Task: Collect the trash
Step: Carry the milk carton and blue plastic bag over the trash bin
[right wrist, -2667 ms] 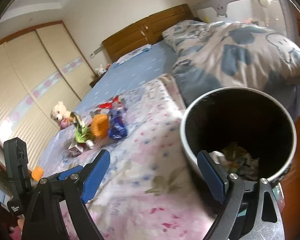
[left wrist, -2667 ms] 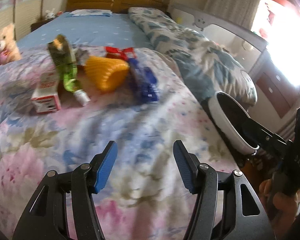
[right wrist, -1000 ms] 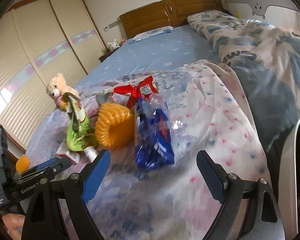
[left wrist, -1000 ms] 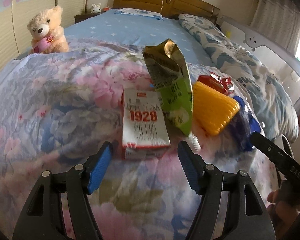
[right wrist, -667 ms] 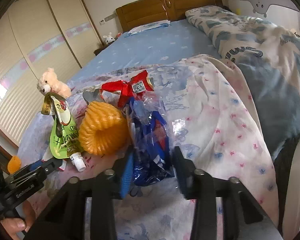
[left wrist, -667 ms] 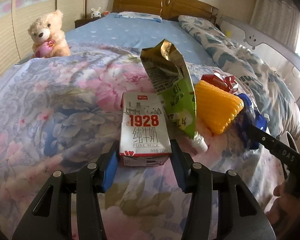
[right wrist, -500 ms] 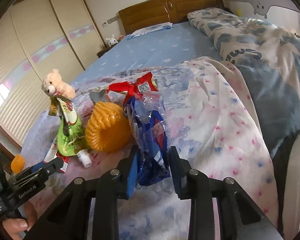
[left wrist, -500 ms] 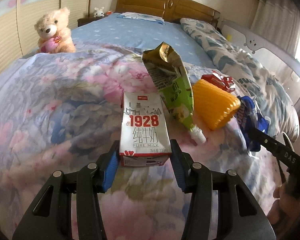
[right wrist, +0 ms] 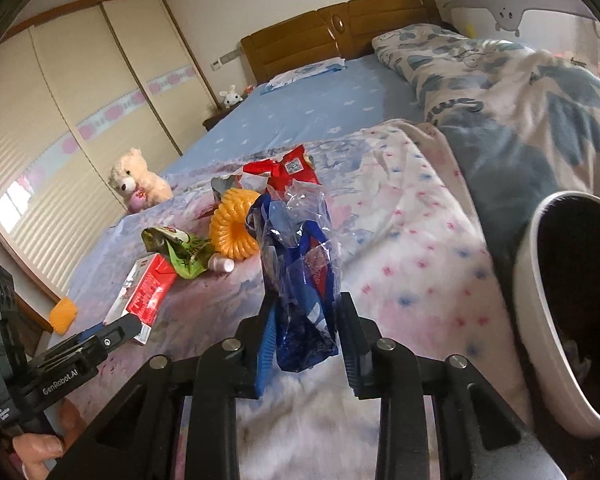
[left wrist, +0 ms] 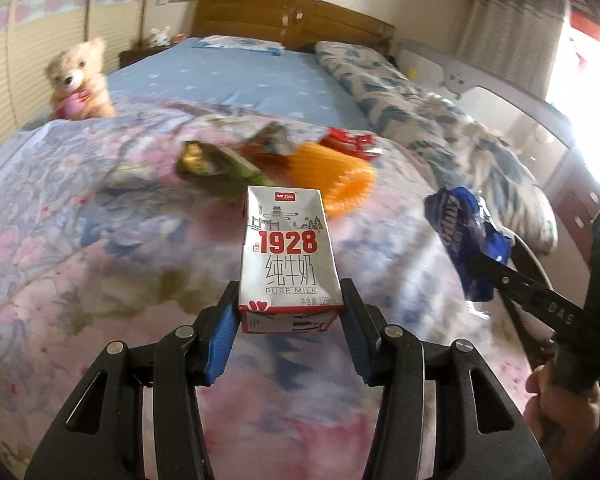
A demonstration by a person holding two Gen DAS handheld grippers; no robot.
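A white and red "1928" milk carton (left wrist: 288, 256) hangs above the flowered bedspread (left wrist: 80, 280), with my left gripper (left wrist: 290, 328) shut on its lower end. The same carton (right wrist: 142, 296) shows at the lower left of the right wrist view. My right gripper (right wrist: 306, 336) is shut on a crumpled blue plastic wrapper (right wrist: 300, 276), held upright clear of the bed; that wrapper (left wrist: 464, 236) appears at the right of the left wrist view. Left lying on the bed are a green pouch (right wrist: 180, 252), an orange ribbed cup (right wrist: 236, 228) and a red wrapper (right wrist: 284, 170).
A white bin with a dark inside (right wrist: 540, 320) stands by the bed at the right. A teddy bear (left wrist: 80, 80) sits at the far left, and a folded blue-patterned quilt (right wrist: 520, 100) lies along the right side. A person's hand (left wrist: 560, 412) holds the right tool.
Both grippers went from open to shut, the left on the milk carton, the right on the blue wrapper. Both then drew back and rose, lifting their items off the bedspread.
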